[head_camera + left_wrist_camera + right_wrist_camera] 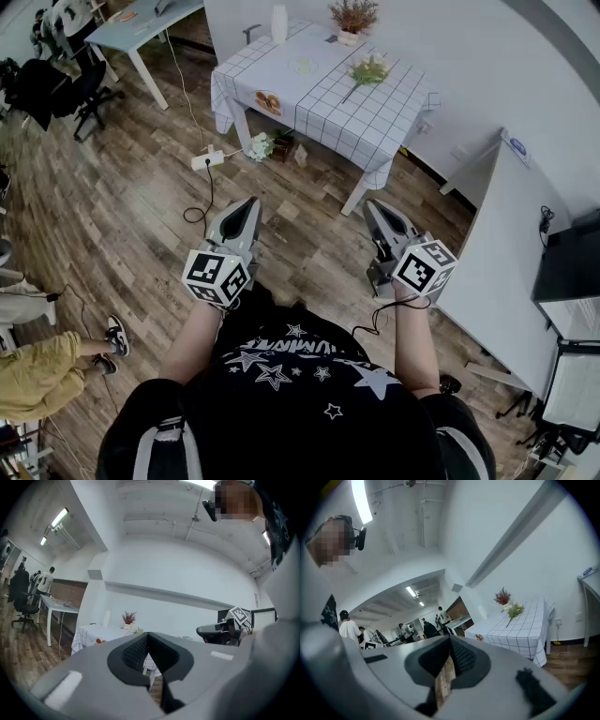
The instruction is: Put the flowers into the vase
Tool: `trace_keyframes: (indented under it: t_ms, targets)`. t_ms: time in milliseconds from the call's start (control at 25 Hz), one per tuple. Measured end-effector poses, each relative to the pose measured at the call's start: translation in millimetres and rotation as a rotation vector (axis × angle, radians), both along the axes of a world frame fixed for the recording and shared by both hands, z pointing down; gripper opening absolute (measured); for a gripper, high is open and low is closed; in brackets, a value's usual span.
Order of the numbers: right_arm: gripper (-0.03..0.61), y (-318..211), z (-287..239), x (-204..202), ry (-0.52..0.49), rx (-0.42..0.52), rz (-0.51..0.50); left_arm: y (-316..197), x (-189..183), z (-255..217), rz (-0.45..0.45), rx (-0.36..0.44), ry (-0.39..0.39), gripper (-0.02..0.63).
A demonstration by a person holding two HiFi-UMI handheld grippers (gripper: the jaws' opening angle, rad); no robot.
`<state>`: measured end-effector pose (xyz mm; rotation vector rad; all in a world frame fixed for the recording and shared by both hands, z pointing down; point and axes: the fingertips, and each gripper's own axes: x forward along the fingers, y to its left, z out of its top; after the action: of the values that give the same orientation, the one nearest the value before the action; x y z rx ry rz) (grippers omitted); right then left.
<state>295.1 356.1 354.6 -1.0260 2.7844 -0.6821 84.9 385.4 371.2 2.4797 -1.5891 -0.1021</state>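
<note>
**Both grippers shut and empty, flowers lying on the bench well ahead**

Only the head view gives the whole layout. The checked-cloth bench [328, 108] stands across the wooden floor [141, 216]. It is well apart from the left gripper [252, 201] and the right gripper [371, 203], which are held level at the person's waist and point toward it. The flowers [368, 70] lie flat on the right part of the bench top. The white vase [279, 23] stands upright at the bench's far left corner, apart from them. A pot of dried plant [354, 17] stands at the bench's far edge, just behind the flowers.

The left gripper view shows the vase and the dried plant small on the bench, with the right gripper's marker cube off to the right. The right gripper view shows the flowers and the dried plant clearly, but the vase cannot be made out there.

Each gripper view shows its fingers pressed together at the tips with nothing held between them. The flowers lie far beyond both pairs of fingers.

A power strip [208, 160] with its cable lies on the floor before the bench's near left leg. A white bunch [261, 145] sits on the floor under the bench. A white desk [506, 244] stands to the bench's right.
</note>
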Motion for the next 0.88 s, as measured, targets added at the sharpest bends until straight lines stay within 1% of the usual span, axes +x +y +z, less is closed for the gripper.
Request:
trace_keyframes:
  t_ms: [120,280,360,480,600,720,800,880]
  targets:
    - [0.014,-3,7,-2,-0.013,-0.014,-0.008,-5,5,1,0.016,0.013,-0.012,0.009]
    - [0.014,0,16,-6,0.022,-0.024,-0.020,-9,8,0,0.019,0.021,-0.005,0.009]
    - [0.014,1,16,-5,0.041,-0.017,-0.015,-11,13,1,0.040,0.015,-0.007,0.009]
    - [0.014,-2,14,-2,0.068,-0.001,0.003,-16,23,3,0.096,0.000,-0.050,0.009]
    - [0.014,-8,8,-1,0.076,0.017,0.023,-25,24,-2,0.094,-0.001,-0.070,0.009]
    - [0.014,-14,2,-6,0.094,0.043,0.042,-29,20,-3,0.081,-0.048,-0.059,0.008]
    - [0.014,-14,0,-10,0.088,0.052,0.052,-25,19,2,0.094,-0.110,-0.017,0.008]
    - [0.014,-14,0,-11,0.049,0.044,0.052,-21,20,5,0.114,-0.156,0.033,0.008]
